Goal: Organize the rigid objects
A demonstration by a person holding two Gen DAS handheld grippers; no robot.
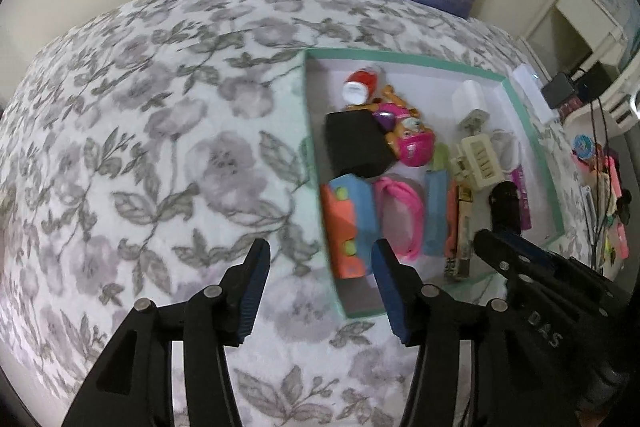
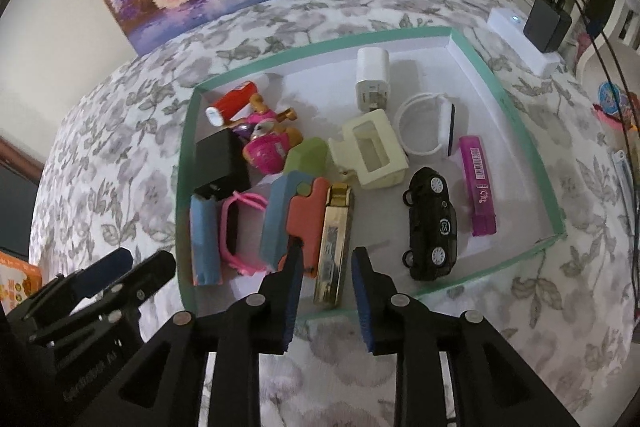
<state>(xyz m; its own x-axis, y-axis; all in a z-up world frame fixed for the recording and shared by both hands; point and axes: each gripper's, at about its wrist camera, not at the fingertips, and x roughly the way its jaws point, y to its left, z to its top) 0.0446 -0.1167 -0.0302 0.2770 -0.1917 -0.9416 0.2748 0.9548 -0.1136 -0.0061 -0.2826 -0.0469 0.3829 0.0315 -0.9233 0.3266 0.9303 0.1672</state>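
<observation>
Tray (image 2: 516, 115): green-rimmed, on the flowered bed cover, toys packed toward its 9 o'clock side.
Gold bar (image 2: 334, 243): at 6 o'clock in the tray, beside the black car (image 2: 430, 223); probably a harmonica, stiff, slick, take across its long sides.
Right claw (image 2: 325, 279): apart, empty, over the bar's near end.
Left claw (image 1: 320, 291): apart, empty, at the tray's near corner.

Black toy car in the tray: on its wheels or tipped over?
Tipped on its side. In the right wrist view the black toy car shows all four wheels facing up, lying inside the green-rimmed tray.
</observation>
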